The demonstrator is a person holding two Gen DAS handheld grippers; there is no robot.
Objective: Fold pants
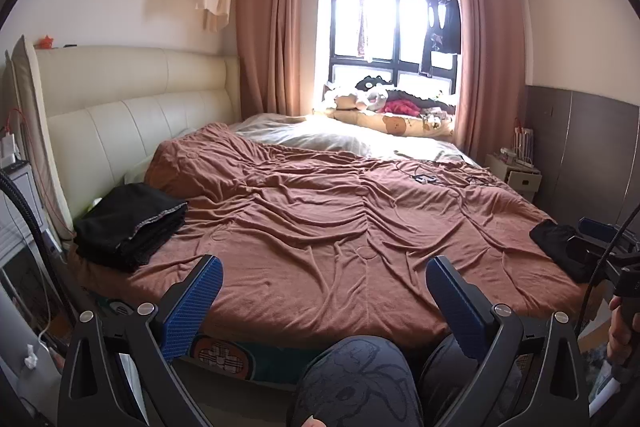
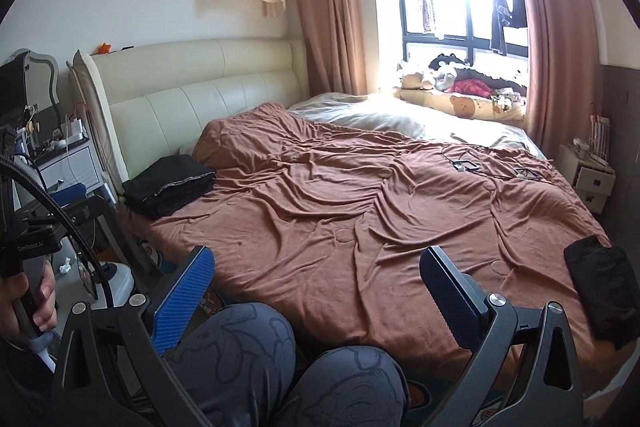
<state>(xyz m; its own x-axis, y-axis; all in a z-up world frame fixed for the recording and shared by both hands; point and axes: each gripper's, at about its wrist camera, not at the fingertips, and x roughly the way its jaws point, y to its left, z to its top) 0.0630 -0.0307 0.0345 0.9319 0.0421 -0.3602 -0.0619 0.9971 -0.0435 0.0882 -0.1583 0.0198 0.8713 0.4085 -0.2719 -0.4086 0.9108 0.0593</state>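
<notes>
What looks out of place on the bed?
Tangled cables lie loose on the rumpled brown blanket near the window side. A dark garment sits crumpled at the right edge, unlike the folded stack.

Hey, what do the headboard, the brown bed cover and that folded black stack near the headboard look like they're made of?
Headboard: cream leather or faux leather, judging by the smooth sheen and stitched padded panels.
Brown bed cover: soft matte fabric, maybe fleece or brushed cotton; it bunches into fine wrinkles.
Folded black stack: dark matte cloth, probably knit, with a paler edge trim; the weave is too small to tell.
</notes>
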